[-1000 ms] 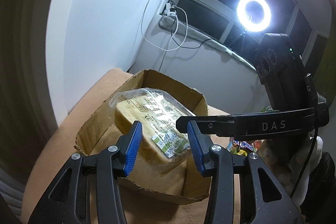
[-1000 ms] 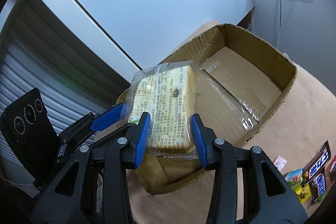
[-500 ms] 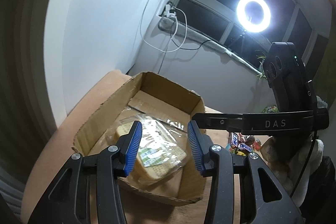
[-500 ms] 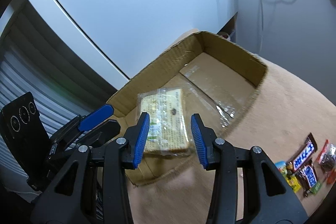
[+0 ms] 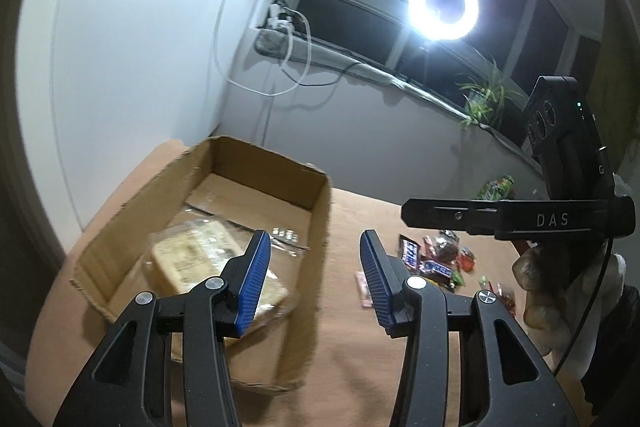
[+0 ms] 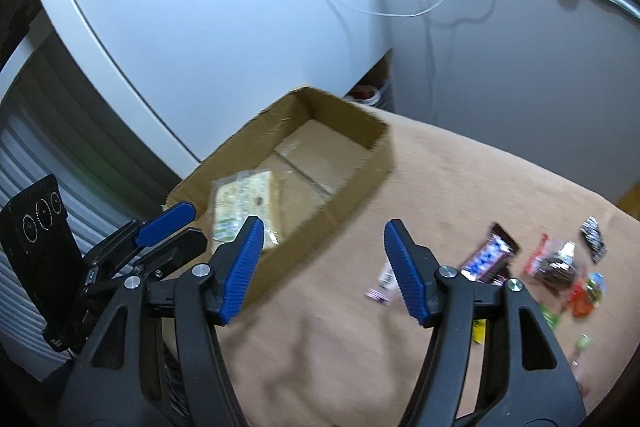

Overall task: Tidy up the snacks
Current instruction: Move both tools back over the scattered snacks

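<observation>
Now both the left gripper (image 5: 315,267) and right gripper (image 6: 323,259) hung spread and empty; with the wrapped bread (image 5: 208,263) lying in the cardboard box (image 5: 320,227), the Snickers bar (image 6: 486,259) mid-tabletop seemingly wanted a square pinch.

I see a matt brown cardboard box (image 5: 320,211) with rough torn edges, a glossy clear plastic bread wrapper (image 5: 208,259), shiny snack wrappers (image 6: 556,263), and soft tan cloth over the worktop (image 6: 440,187).
</observation>
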Motion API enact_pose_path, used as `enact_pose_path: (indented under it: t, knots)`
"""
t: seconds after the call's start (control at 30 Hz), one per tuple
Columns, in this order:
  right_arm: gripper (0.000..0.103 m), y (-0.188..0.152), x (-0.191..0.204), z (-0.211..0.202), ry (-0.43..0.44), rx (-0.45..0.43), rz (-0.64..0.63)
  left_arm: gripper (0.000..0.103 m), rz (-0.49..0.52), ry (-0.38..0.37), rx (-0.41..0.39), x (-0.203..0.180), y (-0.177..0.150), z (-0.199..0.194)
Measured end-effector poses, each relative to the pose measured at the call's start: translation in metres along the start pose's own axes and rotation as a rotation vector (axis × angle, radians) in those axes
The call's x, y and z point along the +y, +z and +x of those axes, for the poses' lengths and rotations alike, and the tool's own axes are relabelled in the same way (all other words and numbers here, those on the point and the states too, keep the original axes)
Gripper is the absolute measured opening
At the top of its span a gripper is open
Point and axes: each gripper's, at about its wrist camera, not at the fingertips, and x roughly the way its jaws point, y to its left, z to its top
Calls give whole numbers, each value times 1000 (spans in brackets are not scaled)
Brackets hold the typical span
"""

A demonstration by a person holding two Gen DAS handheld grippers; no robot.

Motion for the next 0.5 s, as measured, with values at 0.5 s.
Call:
enact_pose_path:
  t: [0.5]
  knots:
    - [65, -58, -76, -69, -226, -81, 69, 55, 156, -84, 147, -69, -29, 45]
